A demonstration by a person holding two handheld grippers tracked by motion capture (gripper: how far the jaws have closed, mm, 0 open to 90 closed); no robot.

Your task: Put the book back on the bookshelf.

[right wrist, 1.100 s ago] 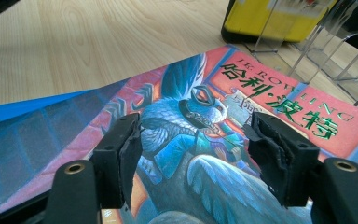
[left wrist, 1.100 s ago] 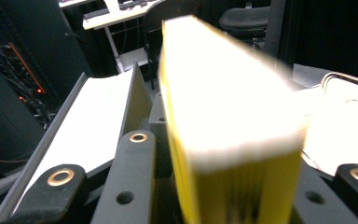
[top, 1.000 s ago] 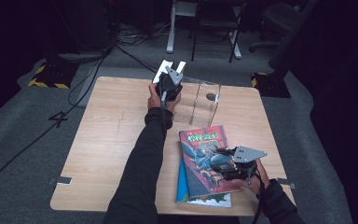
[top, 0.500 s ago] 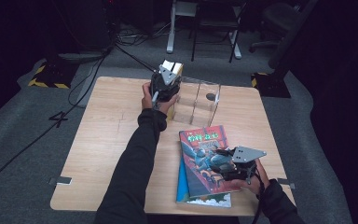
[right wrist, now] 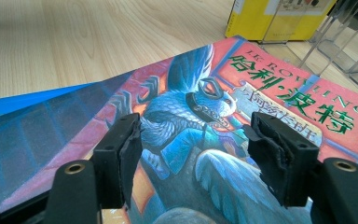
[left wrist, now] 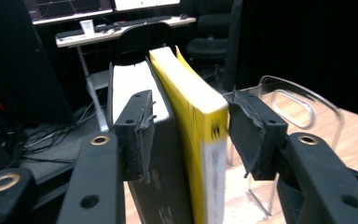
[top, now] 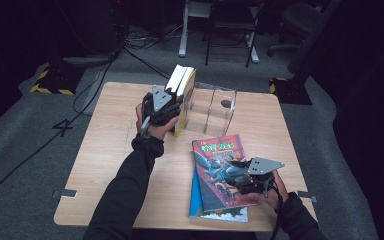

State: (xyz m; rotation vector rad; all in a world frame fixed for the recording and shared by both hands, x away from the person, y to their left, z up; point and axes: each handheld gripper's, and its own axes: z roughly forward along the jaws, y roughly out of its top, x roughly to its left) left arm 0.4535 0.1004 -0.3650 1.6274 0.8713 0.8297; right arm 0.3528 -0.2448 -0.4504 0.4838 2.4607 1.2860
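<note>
the left gripper (top: 172, 102) is up at the far side of the table (top: 105, 150), its jaws either side of two upright books. in the left gripper view the jaws have just been opening: the left pad lies against the black book (left wrist: 140, 140), while the right pad stands off from the yellow book (left wrist: 200, 130) with a gap showing, so nothing is squeezed. the two books stand side by side, spines toward the gripper, tipped a little. from above, the yellow book (top: 186, 97) stands just left of the clear rack (top: 215, 105), against its near wall, and the black book is mostly hidden behind the hand. the rack's curved clear wall (left wrist: 303, 107) sits just right of the right pad.

the right gripper (top: 240, 177) rests low at the near right of the table, over the picture book (top: 217, 170). in the right gripper view its jaws are parted and nothing is between the pads; the cover (right wrist: 205, 121) with the winged blue creature and green lettering lies flat below them. whether the jaws touch the cover i cannot tell. the picture book lies on top of a blue book (top: 200, 200), whose edge shows at the left and near sides. past the cover, the yellow book (right wrist: 270, 18) and the rack (right wrist: 335, 42) stand at the far end.
</note>
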